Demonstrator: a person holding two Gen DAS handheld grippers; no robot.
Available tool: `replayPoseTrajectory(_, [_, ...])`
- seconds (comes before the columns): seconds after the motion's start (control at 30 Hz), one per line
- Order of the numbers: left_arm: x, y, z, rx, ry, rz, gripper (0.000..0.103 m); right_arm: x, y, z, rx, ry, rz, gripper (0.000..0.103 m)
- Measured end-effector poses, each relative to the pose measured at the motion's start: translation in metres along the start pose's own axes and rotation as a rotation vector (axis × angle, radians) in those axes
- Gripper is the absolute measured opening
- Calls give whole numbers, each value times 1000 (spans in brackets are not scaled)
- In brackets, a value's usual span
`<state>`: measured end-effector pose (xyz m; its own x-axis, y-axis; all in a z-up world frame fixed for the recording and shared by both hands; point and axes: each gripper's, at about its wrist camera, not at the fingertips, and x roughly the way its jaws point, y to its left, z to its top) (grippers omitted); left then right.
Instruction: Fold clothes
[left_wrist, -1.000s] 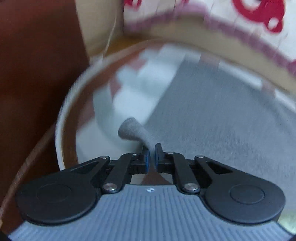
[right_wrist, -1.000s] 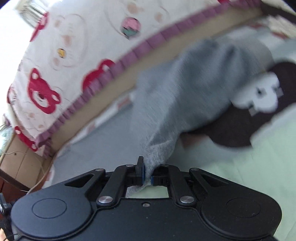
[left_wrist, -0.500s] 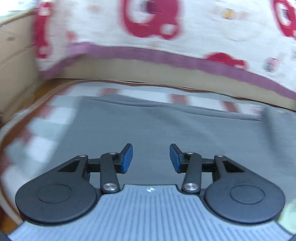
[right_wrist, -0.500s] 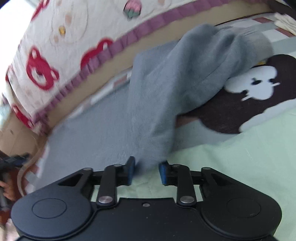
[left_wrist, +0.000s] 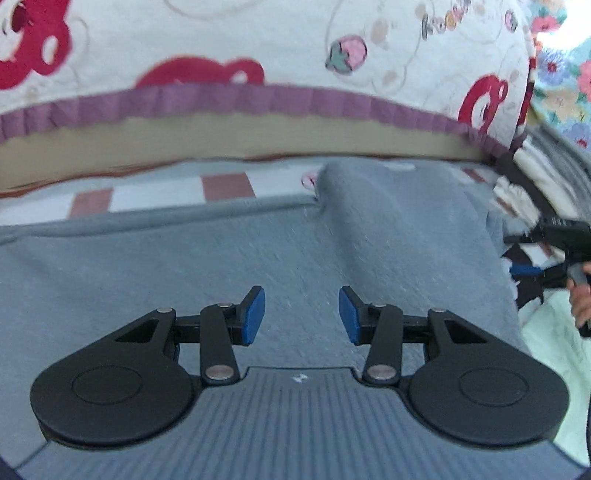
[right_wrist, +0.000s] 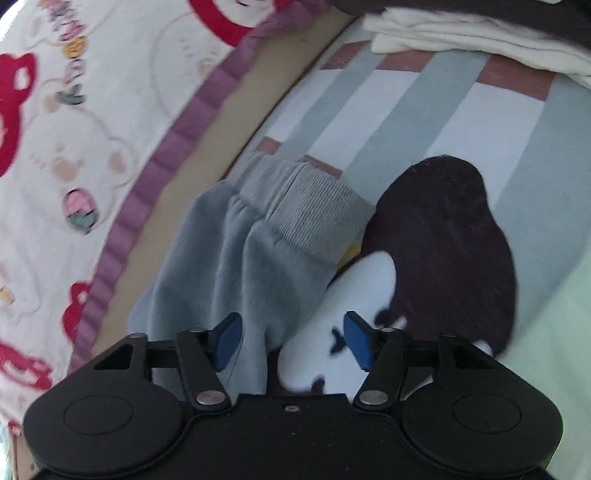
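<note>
A grey fleece garment (left_wrist: 258, 251) lies spread flat on the rug, with a folded-over part (left_wrist: 399, 206) running toward the back right. My left gripper (left_wrist: 301, 314) hovers over it, open, nothing between its blue pads (left_wrist: 255, 314). In the right wrist view the garment's sleeve (right_wrist: 229, 269) ends in a ribbed cuff (right_wrist: 314, 210). My right gripper (right_wrist: 291, 341) is over the sleeve's edge, its jaws opening, and the pads are off the cloth. The right gripper (left_wrist: 532, 271) also shows at the right edge of the left wrist view.
A bed edge with a bear-print cover and purple frill (left_wrist: 258, 99) runs along the back. The rug has striped patches (right_wrist: 424, 110) and a dark brown and white animal figure (right_wrist: 443, 251). Folded cream and dark clothes (right_wrist: 480, 33) are stacked at the back right.
Both grippers let go of the grey garment and opened. The left one swung from the rug's edge to over the spread cloth; the right one moved along the sleeve toward its cuff.
</note>
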<state>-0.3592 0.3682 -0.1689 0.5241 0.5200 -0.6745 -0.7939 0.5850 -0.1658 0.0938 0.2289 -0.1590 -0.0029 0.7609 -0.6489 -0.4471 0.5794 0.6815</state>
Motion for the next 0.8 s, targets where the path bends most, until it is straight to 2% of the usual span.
replayPoseTrajectory(0.07, [13,-5,-3,14,19,5,43,12,5,8,-1,-1,-30,68])
replayPoseTrajectory(0.13, [16,-9,-8,36,21,8,43,19,14,20,-40,-45,-73,69])
replayPoseTrajectory(0.2, [23,-8,-11,44,25,7,43,37,26,23,-88,-47,-129,85])
replayPoseTrajectory(0.27, [29,-6,-12,47,33,4,43,54,39,20,-168,-82,-176,90])
replayPoseTrajectory(0.3, [32,-4,-13,49,37,4,43,61,47,17,-248,-87,-208,86])
replayPoseTrajectory(0.33, [34,-3,-14,57,41,9,43,67,55,14,-329,-91,-241,74])
replayPoseTrajectory(0.37, [34,0,-16,66,49,15,43,64,66,13,-441,-112,-258,33])
replayPoseTrajectory(0.4, [33,3,-17,71,59,15,43,60,76,12,-555,-133,-275,24])
replayPoseTrajectory(0.47, [33,14,-21,71,82,23,43,15,97,9,-685,-292,-160,19])
replayPoseTrajectory(0.53, [35,25,-26,60,111,51,43,-27,91,17,-686,-442,-175,19])
replayPoseTrajectory(0.6, [36,38,-32,19,115,72,43,-35,60,41,-619,-423,-237,21])
replayPoseTrajectory(0.67, [35,47,-37,-2,112,75,43,-17,27,53,-545,-275,-268,21])
replayPoseTrajectory(0.7, [34,46,-37,16,115,89,43,-7,10,59,-507,-200,-282,26])
replayPoseTrajectory(0.73, [33,44,-38,45,121,107,43,0,3,55,-509,-167,-312,27])
replayPoseTrajectory(0.8, [31,40,-40,85,128,124,43,3,-5,48,-503,-180,-325,31])
